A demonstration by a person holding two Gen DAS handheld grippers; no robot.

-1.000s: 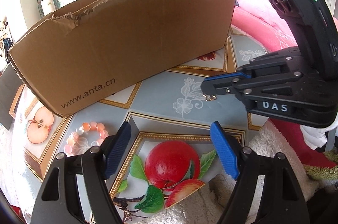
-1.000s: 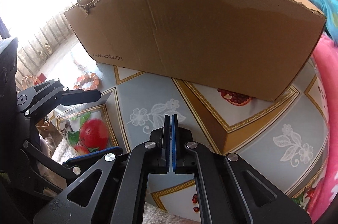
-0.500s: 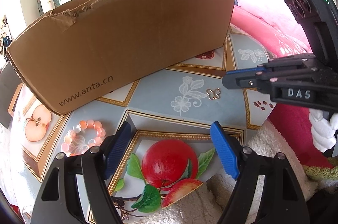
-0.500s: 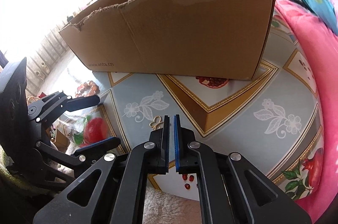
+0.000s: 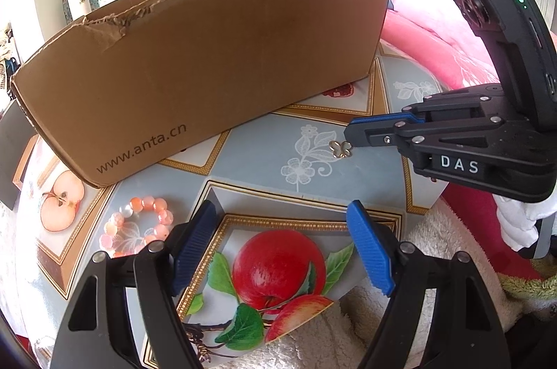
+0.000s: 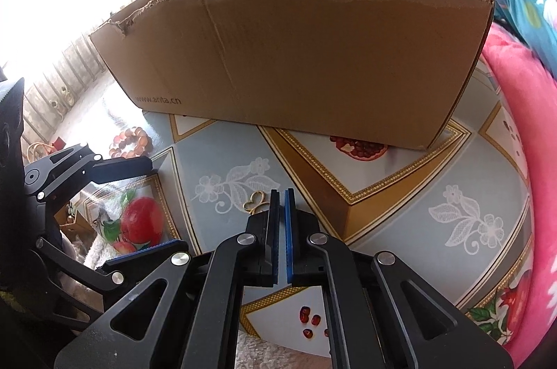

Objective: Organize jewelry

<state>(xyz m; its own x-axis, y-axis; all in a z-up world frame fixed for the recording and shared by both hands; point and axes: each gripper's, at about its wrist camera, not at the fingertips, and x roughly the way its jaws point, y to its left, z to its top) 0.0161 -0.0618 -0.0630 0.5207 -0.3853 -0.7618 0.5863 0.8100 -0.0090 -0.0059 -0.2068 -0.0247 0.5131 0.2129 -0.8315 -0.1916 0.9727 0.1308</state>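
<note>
A sunlit bedroom: a table [image 5: 400,111] under a printed fruit-and-flower cloth, with pink bedding off beyond its edge.

Nearest the left gripper [image 5: 282,247], whose jaws stand wide with nothing between them, is only the printed red apple. Just beyond its left finger lies a bracelet of pink and orange beads [image 5: 135,226], flat on the cloth. Farther ahead and to its right, a small gold butterfly charm [image 5: 340,149] rests on the cloth at the very tips of the right gripper [image 6: 281,195]. That gripper is narrowed to a sliver with nothing visibly clamped; in its own view the charm sits just left of its fingertips, close enough to look like contact, though I cannot tell whether it truly touches. Behind everything stands a cardboard box [image 5: 216,66] with a torn top edge, open upward.

Judging by this, the step in hand is picking up the charm, presumably to go into the box. The next move calls for spreading the jaws a little, straddling the thin flat piece and pinching it low against the cloth; it could easily slide or skid away.

The box's inside is hidden by its front wall, so what it already holds is unknown. The charm's clasp or chain is too small to make out.
</note>
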